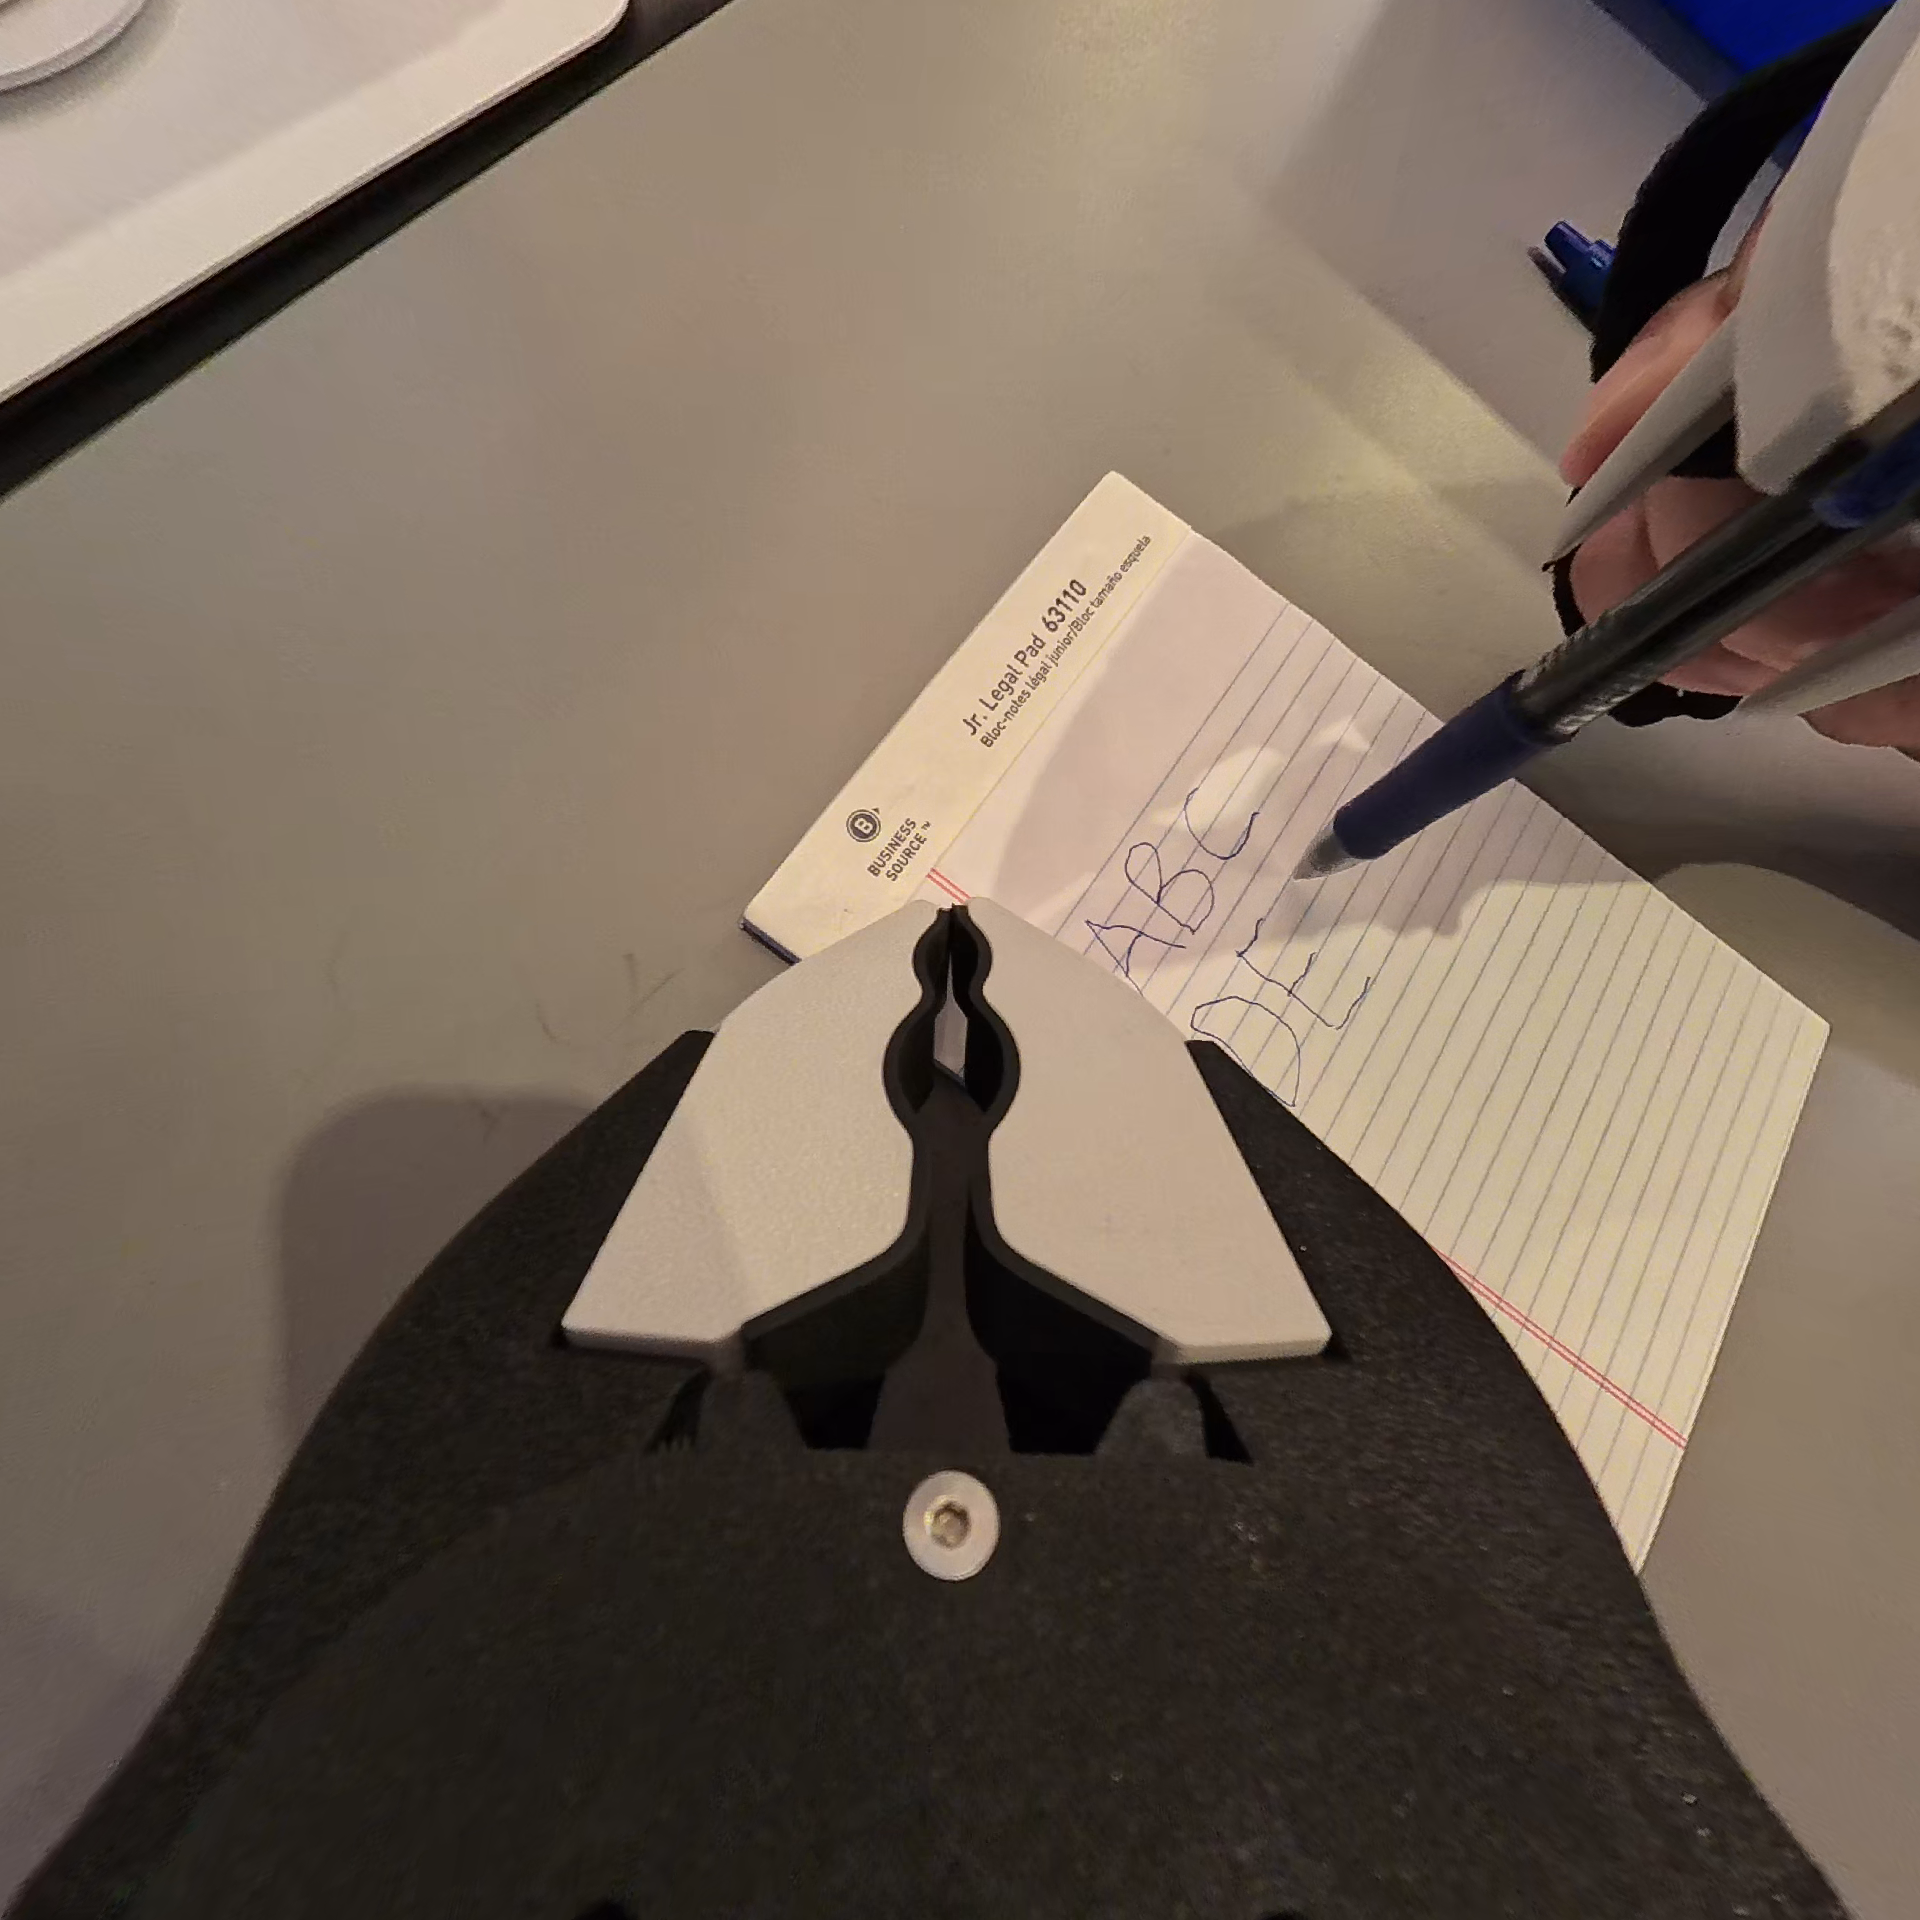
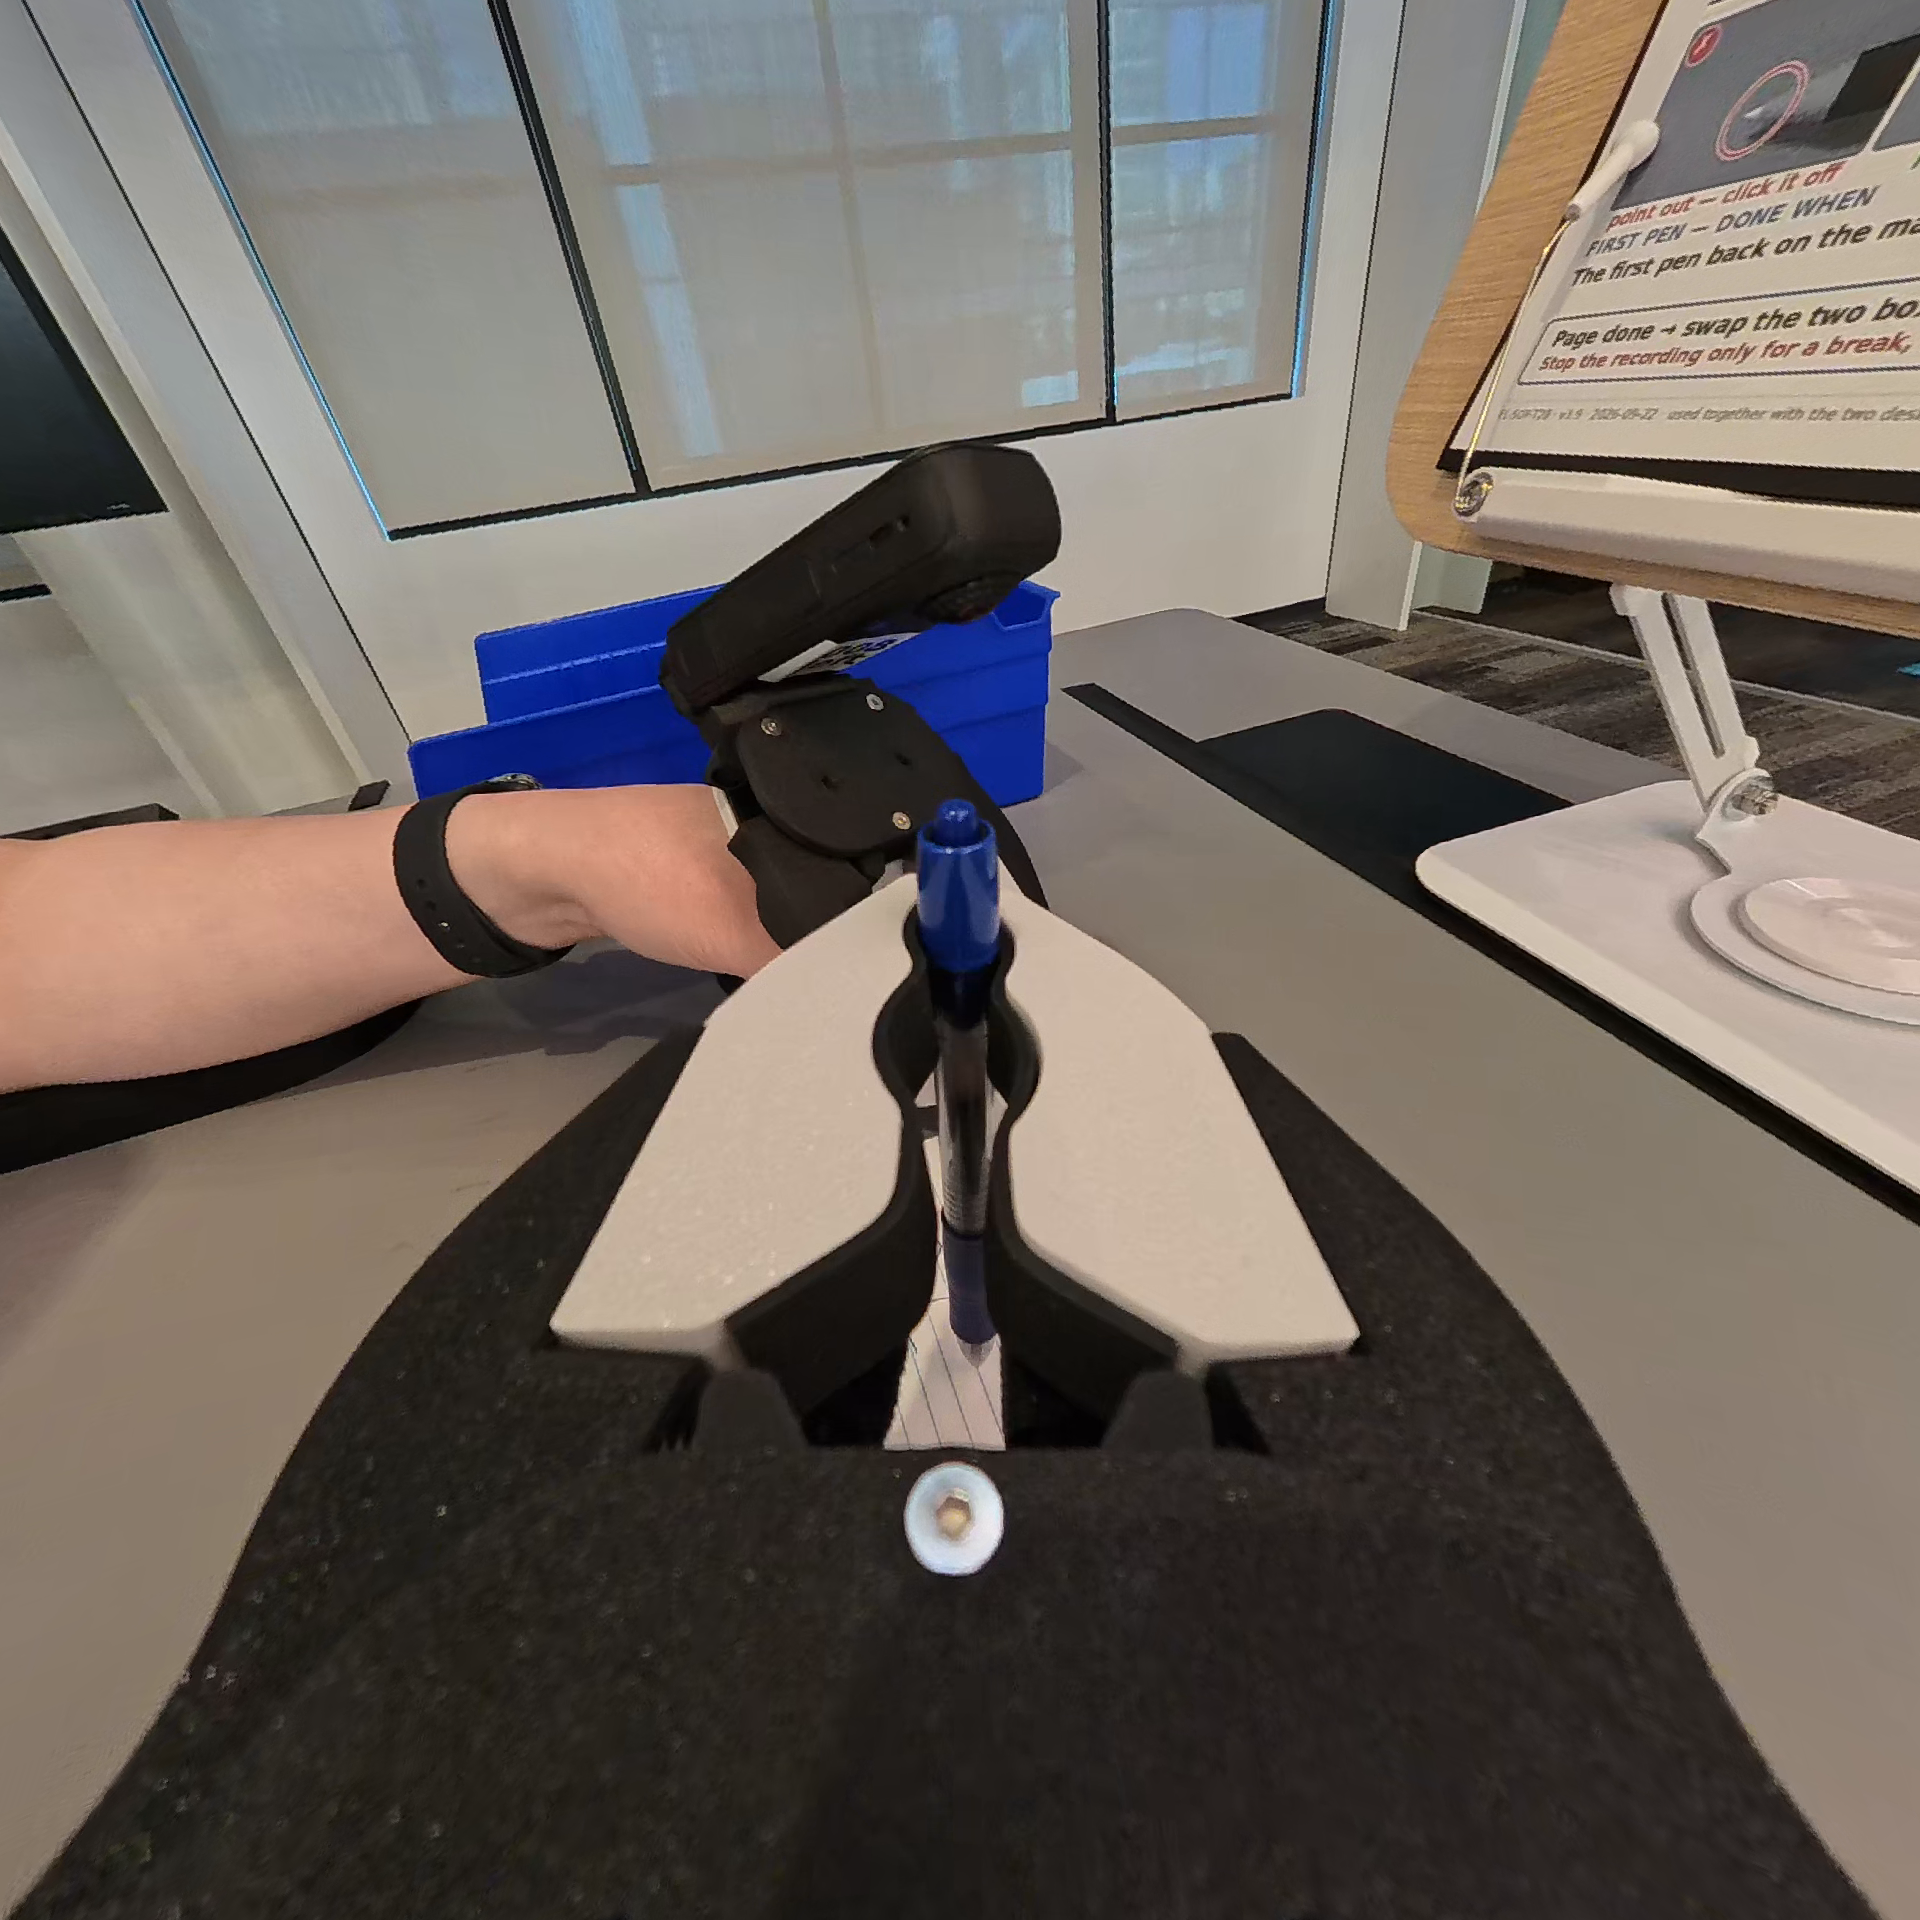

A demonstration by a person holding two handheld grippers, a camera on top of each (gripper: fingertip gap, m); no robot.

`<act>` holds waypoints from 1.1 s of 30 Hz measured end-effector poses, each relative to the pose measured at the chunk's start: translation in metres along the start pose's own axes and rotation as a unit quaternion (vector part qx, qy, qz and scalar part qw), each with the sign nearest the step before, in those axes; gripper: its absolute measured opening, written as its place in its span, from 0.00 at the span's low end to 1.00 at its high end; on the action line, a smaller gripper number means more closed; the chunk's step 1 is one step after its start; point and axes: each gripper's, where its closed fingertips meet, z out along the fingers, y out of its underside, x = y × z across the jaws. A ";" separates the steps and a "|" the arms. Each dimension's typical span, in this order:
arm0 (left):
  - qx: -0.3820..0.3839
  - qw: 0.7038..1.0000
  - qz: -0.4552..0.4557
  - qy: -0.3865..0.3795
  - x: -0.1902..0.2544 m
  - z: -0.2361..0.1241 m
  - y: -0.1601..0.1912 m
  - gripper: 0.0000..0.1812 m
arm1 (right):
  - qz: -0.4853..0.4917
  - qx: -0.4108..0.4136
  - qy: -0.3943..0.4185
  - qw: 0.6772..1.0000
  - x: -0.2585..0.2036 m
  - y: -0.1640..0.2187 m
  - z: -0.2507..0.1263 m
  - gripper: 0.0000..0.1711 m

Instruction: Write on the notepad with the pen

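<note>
A white lined notepad [image 1: 1507,1091] lies on the grey table, with several blue hand-written letters on its upper lines. My left gripper [image 1: 953,920] is shut and empty, its tips over the pad's near corner by the header strip; I cannot tell whether they touch it. My right gripper [image 1: 1652,623] comes in from the upper right, shut on a blue and black pen [image 1: 1455,769] whose tip meets the paper just right of the letters. In the right wrist view the pen [image 2: 961,1039] stands between the shut fingers of my right gripper [image 2: 956,914], tip over lined paper [image 2: 940,1413]. The left gripper [image 2: 831,748] shows beyond.
A blue bin [image 2: 582,707] stands at the table's far edge. A white document stand's base [image 2: 1662,935] sits to the right, its board holding a printed sheet [image 2: 1714,260]. The same base [image 1: 260,156] shows at the top left. Another blue pen [image 1: 1574,260] lies beyond the pad. The gap from one gripper's tips to the other's is roughly 11 cm.
</note>
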 end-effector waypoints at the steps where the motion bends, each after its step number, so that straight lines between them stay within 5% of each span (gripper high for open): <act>1: 0.000 1.000 0.000 0.001 0.000 0.000 0.000 0.00 | -0.001 -0.001 0.000 1.000 0.000 0.001 0.000 0.03; 33: 0.001 1.000 -0.007 0.004 0.000 -0.001 0.000 0.00 | 0.008 -0.019 -0.028 0.999 -0.017 0.006 -0.003 0.03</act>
